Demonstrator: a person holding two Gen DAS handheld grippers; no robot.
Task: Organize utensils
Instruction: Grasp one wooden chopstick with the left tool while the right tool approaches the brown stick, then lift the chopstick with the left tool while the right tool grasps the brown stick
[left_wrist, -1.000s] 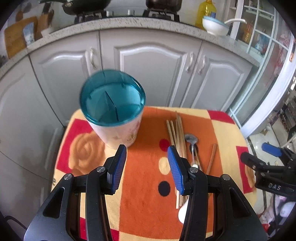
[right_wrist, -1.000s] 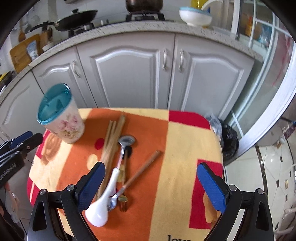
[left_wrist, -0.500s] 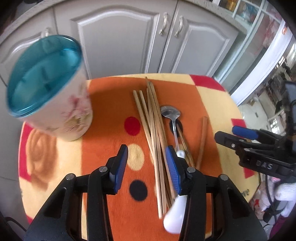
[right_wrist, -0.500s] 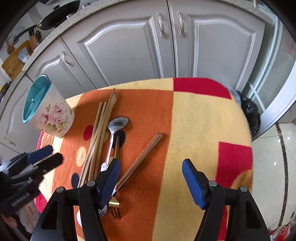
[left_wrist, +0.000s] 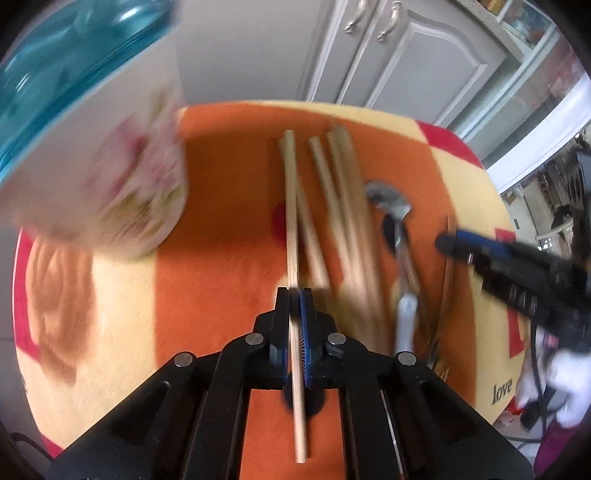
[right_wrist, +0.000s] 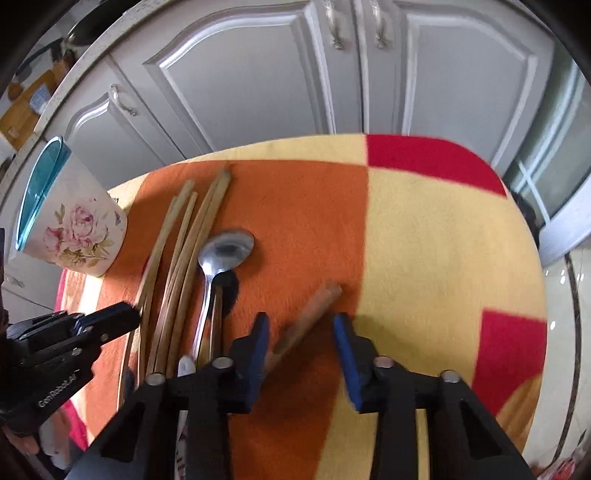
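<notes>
Since half a second ago, we are seeing both tongs come down low over the table, and the left tongs, then parted, are now pinching one chopstick. It is running straight between the blue pads; its far end is pointing past the holder and its near end is sticking out behind the pads. The left view is blurring with motion, so we cannot tell whether the chopstick is lifting off the cloth.

The right tongs, wider before, are now narrowing to a medium gap and straddling a brown handle lying diagonally on the orange patch. The handle is sitting nearer the left pad; we cannot tell if it is touching. The right tongs are holding nothing.

The remaining chopsticks are lying bundled beside the spoon, whose bowl is facing up. The holder, with its teal rim and rose print, is standing upright at the table's left edge, well apart from the right tongs. White cabinets are standing behind the table.
</notes>
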